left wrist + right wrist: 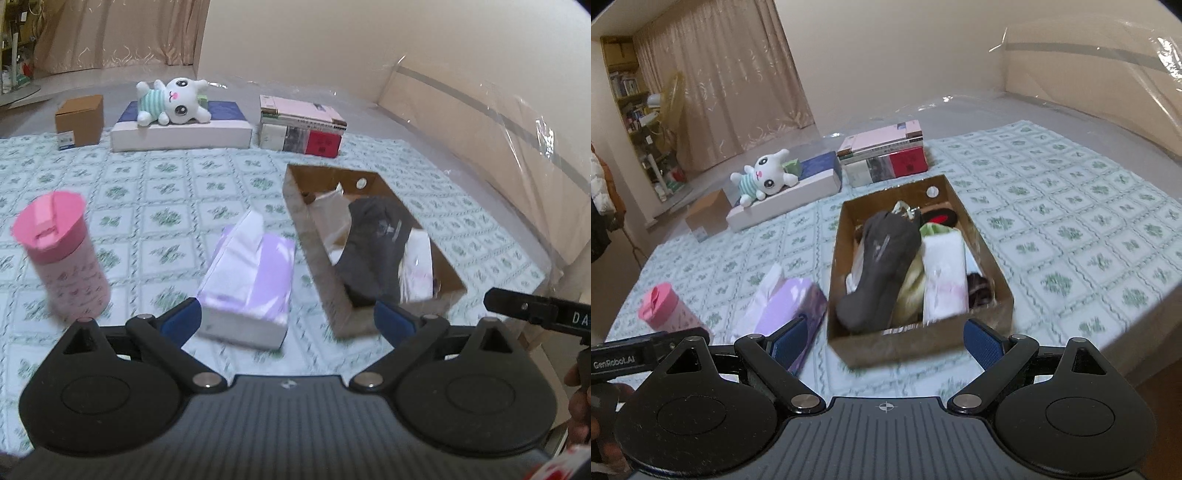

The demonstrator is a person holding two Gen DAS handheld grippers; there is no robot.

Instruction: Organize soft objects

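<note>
Both grippers, the left gripper [288,321] and right gripper [882,339], hover with jaws wide and empty over a cardboard box [916,341] of soft items. The left gripper's side reads "GenRobot.AI". Other labels are too blurred to read.
</note>
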